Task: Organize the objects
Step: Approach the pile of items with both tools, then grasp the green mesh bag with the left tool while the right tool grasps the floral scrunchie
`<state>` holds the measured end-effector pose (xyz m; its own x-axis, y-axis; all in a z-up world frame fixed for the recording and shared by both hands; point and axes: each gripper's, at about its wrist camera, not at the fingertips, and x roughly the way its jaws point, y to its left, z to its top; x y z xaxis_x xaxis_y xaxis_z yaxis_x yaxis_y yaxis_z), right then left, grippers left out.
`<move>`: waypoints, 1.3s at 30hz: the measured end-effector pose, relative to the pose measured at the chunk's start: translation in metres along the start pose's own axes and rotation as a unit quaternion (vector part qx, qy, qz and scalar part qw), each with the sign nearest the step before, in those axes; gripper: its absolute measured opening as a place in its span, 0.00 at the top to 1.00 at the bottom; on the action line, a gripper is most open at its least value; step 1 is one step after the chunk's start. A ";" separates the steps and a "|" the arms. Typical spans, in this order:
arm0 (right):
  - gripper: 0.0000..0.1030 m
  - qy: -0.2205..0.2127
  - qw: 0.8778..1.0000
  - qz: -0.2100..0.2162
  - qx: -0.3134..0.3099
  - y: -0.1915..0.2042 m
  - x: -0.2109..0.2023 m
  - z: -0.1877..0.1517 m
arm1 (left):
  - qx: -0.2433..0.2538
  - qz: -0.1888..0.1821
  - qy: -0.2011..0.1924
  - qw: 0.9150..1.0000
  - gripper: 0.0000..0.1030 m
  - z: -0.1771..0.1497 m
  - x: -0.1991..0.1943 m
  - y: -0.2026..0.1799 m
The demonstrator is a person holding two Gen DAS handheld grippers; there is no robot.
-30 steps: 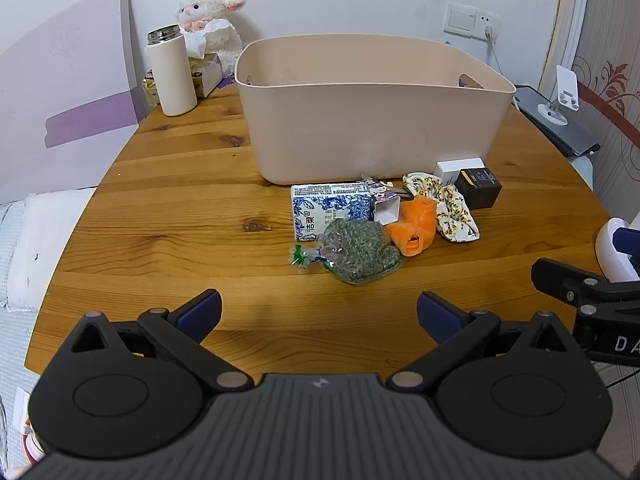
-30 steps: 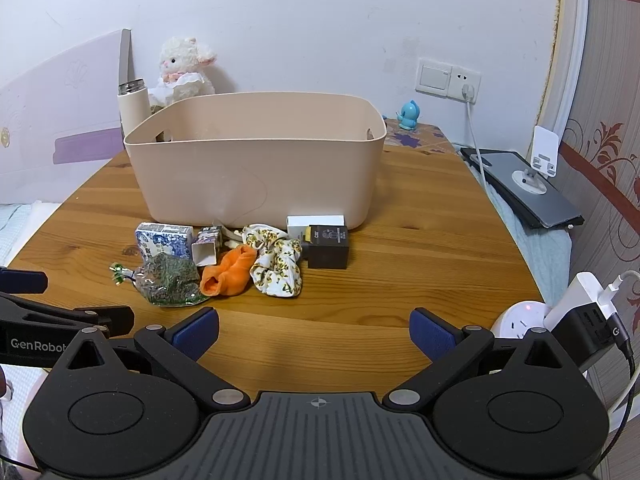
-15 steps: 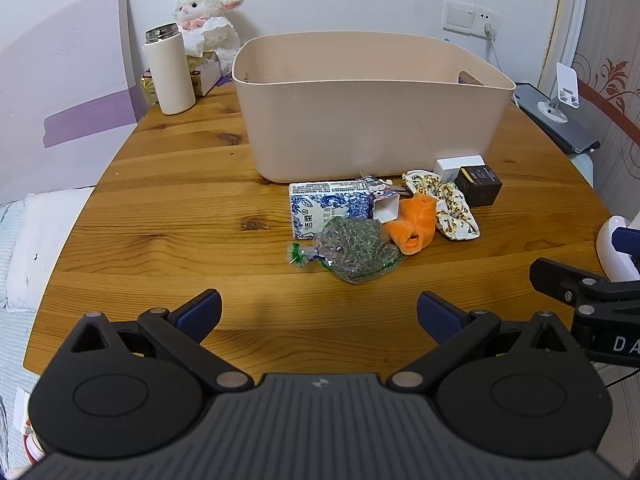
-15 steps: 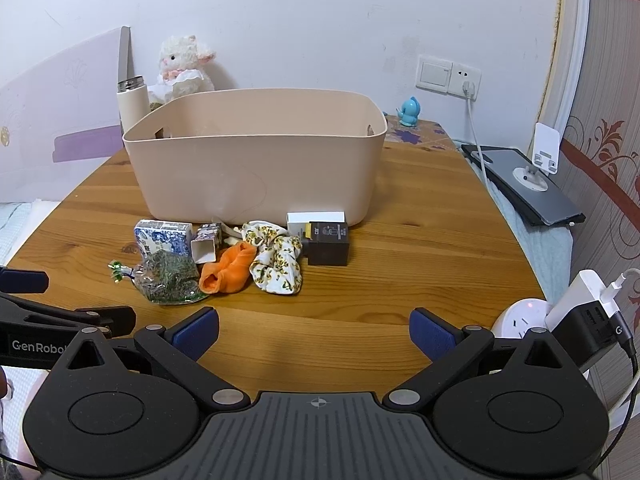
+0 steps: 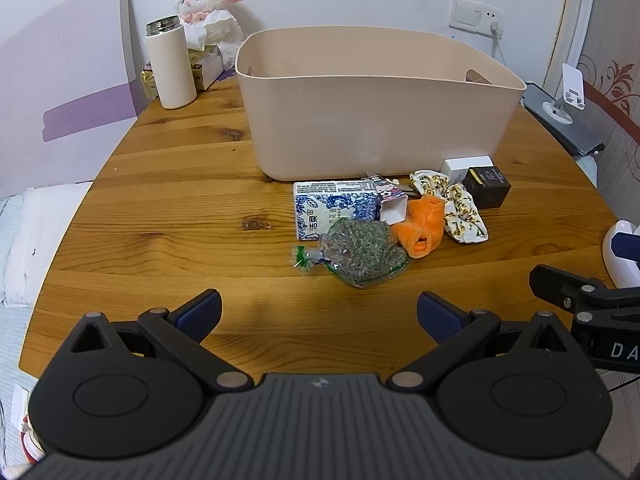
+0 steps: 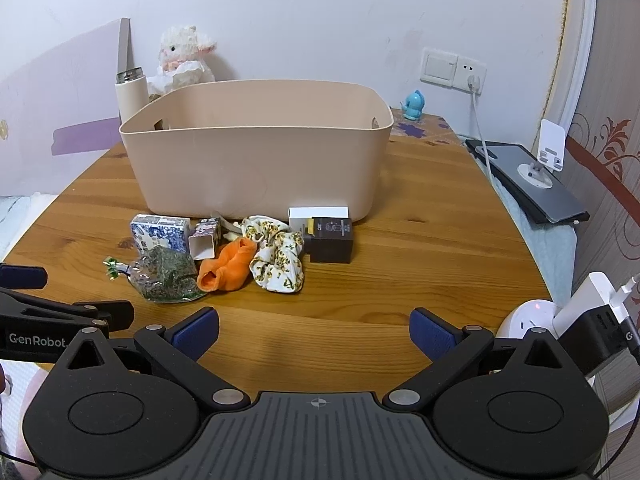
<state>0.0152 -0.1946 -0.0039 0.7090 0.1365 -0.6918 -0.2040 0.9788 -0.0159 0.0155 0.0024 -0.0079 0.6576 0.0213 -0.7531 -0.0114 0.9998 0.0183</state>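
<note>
Both the left gripper (image 5: 318, 308) and the right gripper (image 6: 314, 330) hang wide and empty above the near edge of the worktop (image 5: 180, 208), so the first pick is probably the clear herb bag (image 5: 360, 254), nearest item in the clutter just before the beige bin (image 5: 376, 120). Come down across its plump middle, clear of the orange cloth (image 5: 422, 226) touching it. Its long axis seems to run left-right, the green tied end pointing left.
</note>
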 end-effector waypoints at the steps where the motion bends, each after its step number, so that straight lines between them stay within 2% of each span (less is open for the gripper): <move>1: 0.00 0.002 1.000 0.000 0.000 0.000 0.001 0.000 | 0.000 0.000 0.001 1.000 0.00 0.001 0.001 0.000; 16: 0.00 0.017 1.000 -0.006 -0.003 -0.001 0.036 0.011 | -0.006 -0.010 0.016 1.000 0.00 0.014 0.032 0.002; 24: 0.07 0.031 0.999 -0.005 0.015 -0.005 0.064 0.017 | -0.008 -0.008 0.033 0.999 0.00 0.024 0.057 0.004; 30: 0.12 0.021 0.999 0.011 0.043 -0.010 0.083 0.025 | -0.019 -0.014 0.050 0.998 0.00 0.030 0.074 0.011; 31: 0.13 0.022 0.999 0.013 0.043 -0.009 0.086 0.026 | -0.021 -0.018 0.053 0.998 0.01 0.031 0.076 0.012; 33: 0.15 0.025 0.999 0.018 0.040 -0.007 0.093 0.028 | -0.022 -0.026 0.060 0.998 0.12 0.032 0.081 0.015; 39: 0.20 0.031 0.999 0.022 0.035 0.004 0.110 0.032 | -0.008 -0.034 0.054 0.998 0.15 0.035 0.087 0.016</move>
<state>0.1143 -0.1712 -0.0570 0.6571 0.1730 -0.7337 -0.1853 0.9805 0.0652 0.0989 0.0203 -0.0494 0.5729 -0.0466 -0.8183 0.0168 0.9988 -0.0450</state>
